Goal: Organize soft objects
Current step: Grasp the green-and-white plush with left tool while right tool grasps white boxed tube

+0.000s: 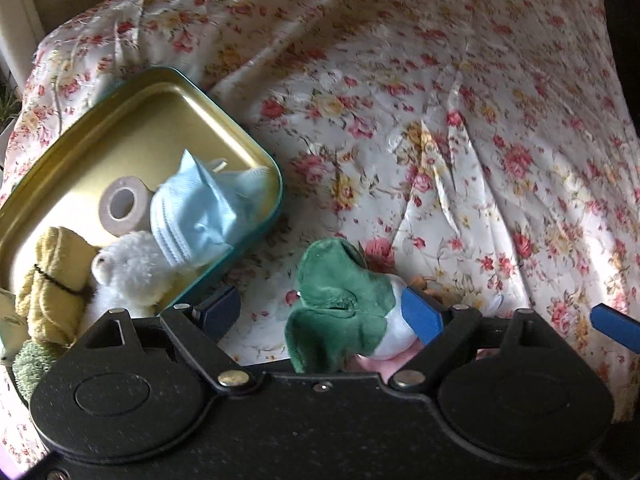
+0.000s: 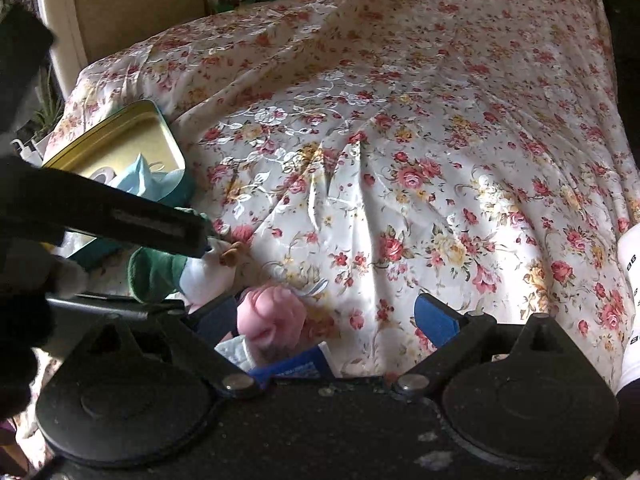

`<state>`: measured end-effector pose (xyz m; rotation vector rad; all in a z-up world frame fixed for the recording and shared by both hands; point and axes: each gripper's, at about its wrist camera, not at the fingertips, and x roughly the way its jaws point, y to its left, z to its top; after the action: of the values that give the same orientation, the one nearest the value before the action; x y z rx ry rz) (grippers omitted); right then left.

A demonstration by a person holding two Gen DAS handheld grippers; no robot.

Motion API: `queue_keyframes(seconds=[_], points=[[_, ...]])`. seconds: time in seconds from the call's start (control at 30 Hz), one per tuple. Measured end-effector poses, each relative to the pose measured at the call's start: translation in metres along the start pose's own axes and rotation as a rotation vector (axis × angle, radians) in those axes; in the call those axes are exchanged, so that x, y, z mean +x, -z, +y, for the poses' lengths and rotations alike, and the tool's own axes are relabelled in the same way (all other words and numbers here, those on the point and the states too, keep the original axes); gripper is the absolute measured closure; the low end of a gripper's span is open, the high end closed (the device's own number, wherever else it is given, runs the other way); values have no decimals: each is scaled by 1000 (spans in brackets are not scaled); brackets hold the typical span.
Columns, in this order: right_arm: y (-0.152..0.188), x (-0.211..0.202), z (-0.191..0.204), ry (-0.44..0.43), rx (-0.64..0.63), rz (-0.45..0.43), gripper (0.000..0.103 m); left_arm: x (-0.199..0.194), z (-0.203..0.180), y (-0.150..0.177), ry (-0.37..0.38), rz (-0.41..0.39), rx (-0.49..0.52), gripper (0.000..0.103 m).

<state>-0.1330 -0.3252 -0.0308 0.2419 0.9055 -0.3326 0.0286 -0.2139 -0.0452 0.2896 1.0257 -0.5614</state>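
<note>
A green and white plush toy (image 1: 340,300) lies on the floral cloth (image 1: 440,120) between the fingers of my left gripper (image 1: 320,312). It rests against the blue right finger (image 1: 424,316), while the left finger stands clear of it, so the gripper is open. In the right wrist view the same toy (image 2: 156,272) sits under the left gripper's black arm (image 2: 120,216). My right gripper (image 2: 326,318) is open over a pink soft object (image 2: 272,316), which lies near its left finger. A blue and white packet (image 2: 296,364) lies just below it.
A gold tin with a teal rim (image 1: 140,128) at the left holds a tape roll (image 1: 120,204), a light blue knit piece (image 1: 192,216), a white plush (image 1: 132,272) and a yellow bundle (image 1: 52,284). A white printed thing (image 2: 632,300) is at the right edge.
</note>
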Motion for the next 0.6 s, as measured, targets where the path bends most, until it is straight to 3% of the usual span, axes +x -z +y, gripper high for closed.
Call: queue_keyframes(seconds=[0.27, 0.5, 0.53, 0.6], points=[[3, -3, 5, -21, -40, 13, 6, 11, -8, 0, 24, 8, 0, 13], [13, -6, 24, -70, -174, 33, 6, 18, -13, 0, 42, 31, 31, 13], [15, -6, 29, -74, -198, 35, 6, 19, -13, 0, 47, 38, 33, 16], [18, -5, 36, -77, -240, 40, 6, 21, -11, -1, 88, 55, 21, 34]])
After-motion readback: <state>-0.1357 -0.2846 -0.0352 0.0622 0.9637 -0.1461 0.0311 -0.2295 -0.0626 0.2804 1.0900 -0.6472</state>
